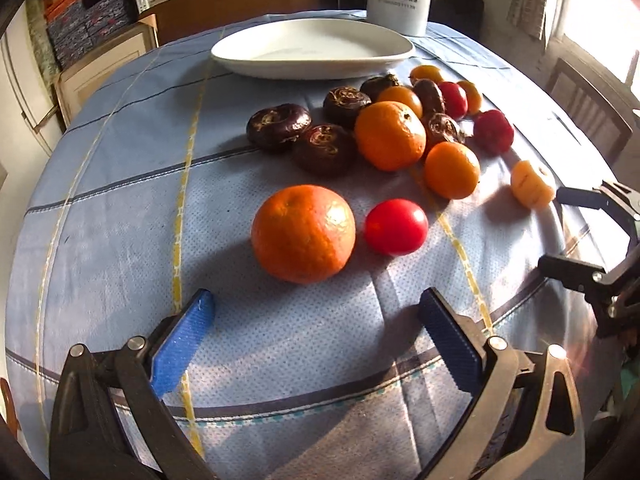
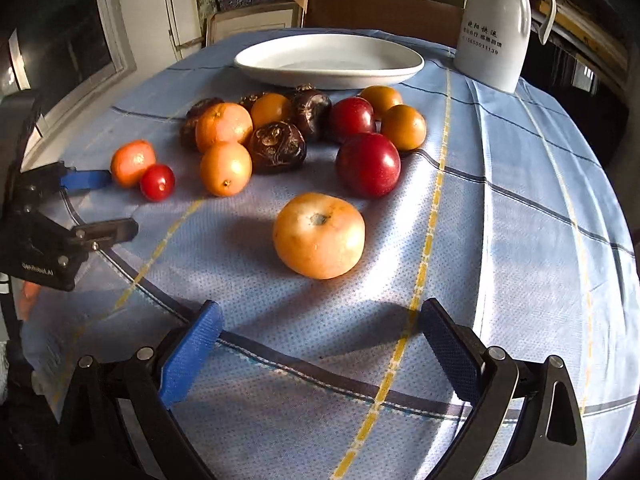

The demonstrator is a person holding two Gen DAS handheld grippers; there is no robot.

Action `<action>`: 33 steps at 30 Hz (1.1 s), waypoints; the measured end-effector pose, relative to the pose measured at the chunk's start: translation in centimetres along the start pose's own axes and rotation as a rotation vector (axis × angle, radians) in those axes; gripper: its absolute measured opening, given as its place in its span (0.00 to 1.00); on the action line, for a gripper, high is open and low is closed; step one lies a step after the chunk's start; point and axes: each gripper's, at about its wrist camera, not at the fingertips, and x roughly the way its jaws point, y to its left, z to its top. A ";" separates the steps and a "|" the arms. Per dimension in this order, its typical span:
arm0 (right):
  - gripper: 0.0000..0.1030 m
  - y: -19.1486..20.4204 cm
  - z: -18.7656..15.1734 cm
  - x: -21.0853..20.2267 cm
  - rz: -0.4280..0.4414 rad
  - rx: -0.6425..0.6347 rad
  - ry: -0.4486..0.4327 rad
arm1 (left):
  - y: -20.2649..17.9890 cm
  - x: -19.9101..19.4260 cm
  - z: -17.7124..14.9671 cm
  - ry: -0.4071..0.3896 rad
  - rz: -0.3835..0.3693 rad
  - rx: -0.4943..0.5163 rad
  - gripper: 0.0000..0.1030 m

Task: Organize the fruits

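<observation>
Both tongs stood released, the left gripper (image 1: 316,312) before a mandarin (image 1: 303,233), the right gripper (image 2: 320,320) before a pale tomato (image 2: 319,235), bare tablecloth (image 2: 520,200) rightward.

Left gripper (image 1: 316,308) showing black linkage arms, silver round pivot pins, blue ribbed pads (image 1: 182,344), right gripper (image 2: 320,320) wearing matching black arms, blue textured pads (image 2: 190,354), left gripper's black body carrying small white lettering, unreadable
</observation>
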 end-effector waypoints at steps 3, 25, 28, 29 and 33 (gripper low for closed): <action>0.97 -0.4 0.8 -0.1 0.027 0.057 -0.025 | 1.1 0.5 1.5 -0.003 0.010 -0.001 0.96; 0.41 -5.7 7.5 -2.1 0.199 0.218 -0.221 | 3.0 -1.2 7.9 -0.185 -0.025 -0.058 0.43; 0.41 -6.1 11.7 -1.2 0.199 0.240 -0.245 | 3.3 -0.3 11.8 -0.214 -0.029 -0.079 0.44; 0.41 -6.2 13.3 -0.4 0.192 0.250 -0.246 | 3.4 0.1 13.0 -0.218 -0.034 -0.086 0.44; 0.41 -6.6 17.5 3.2 0.170 0.264 -0.216 | 3.8 2.6 17.2 -0.216 -0.063 -0.110 0.44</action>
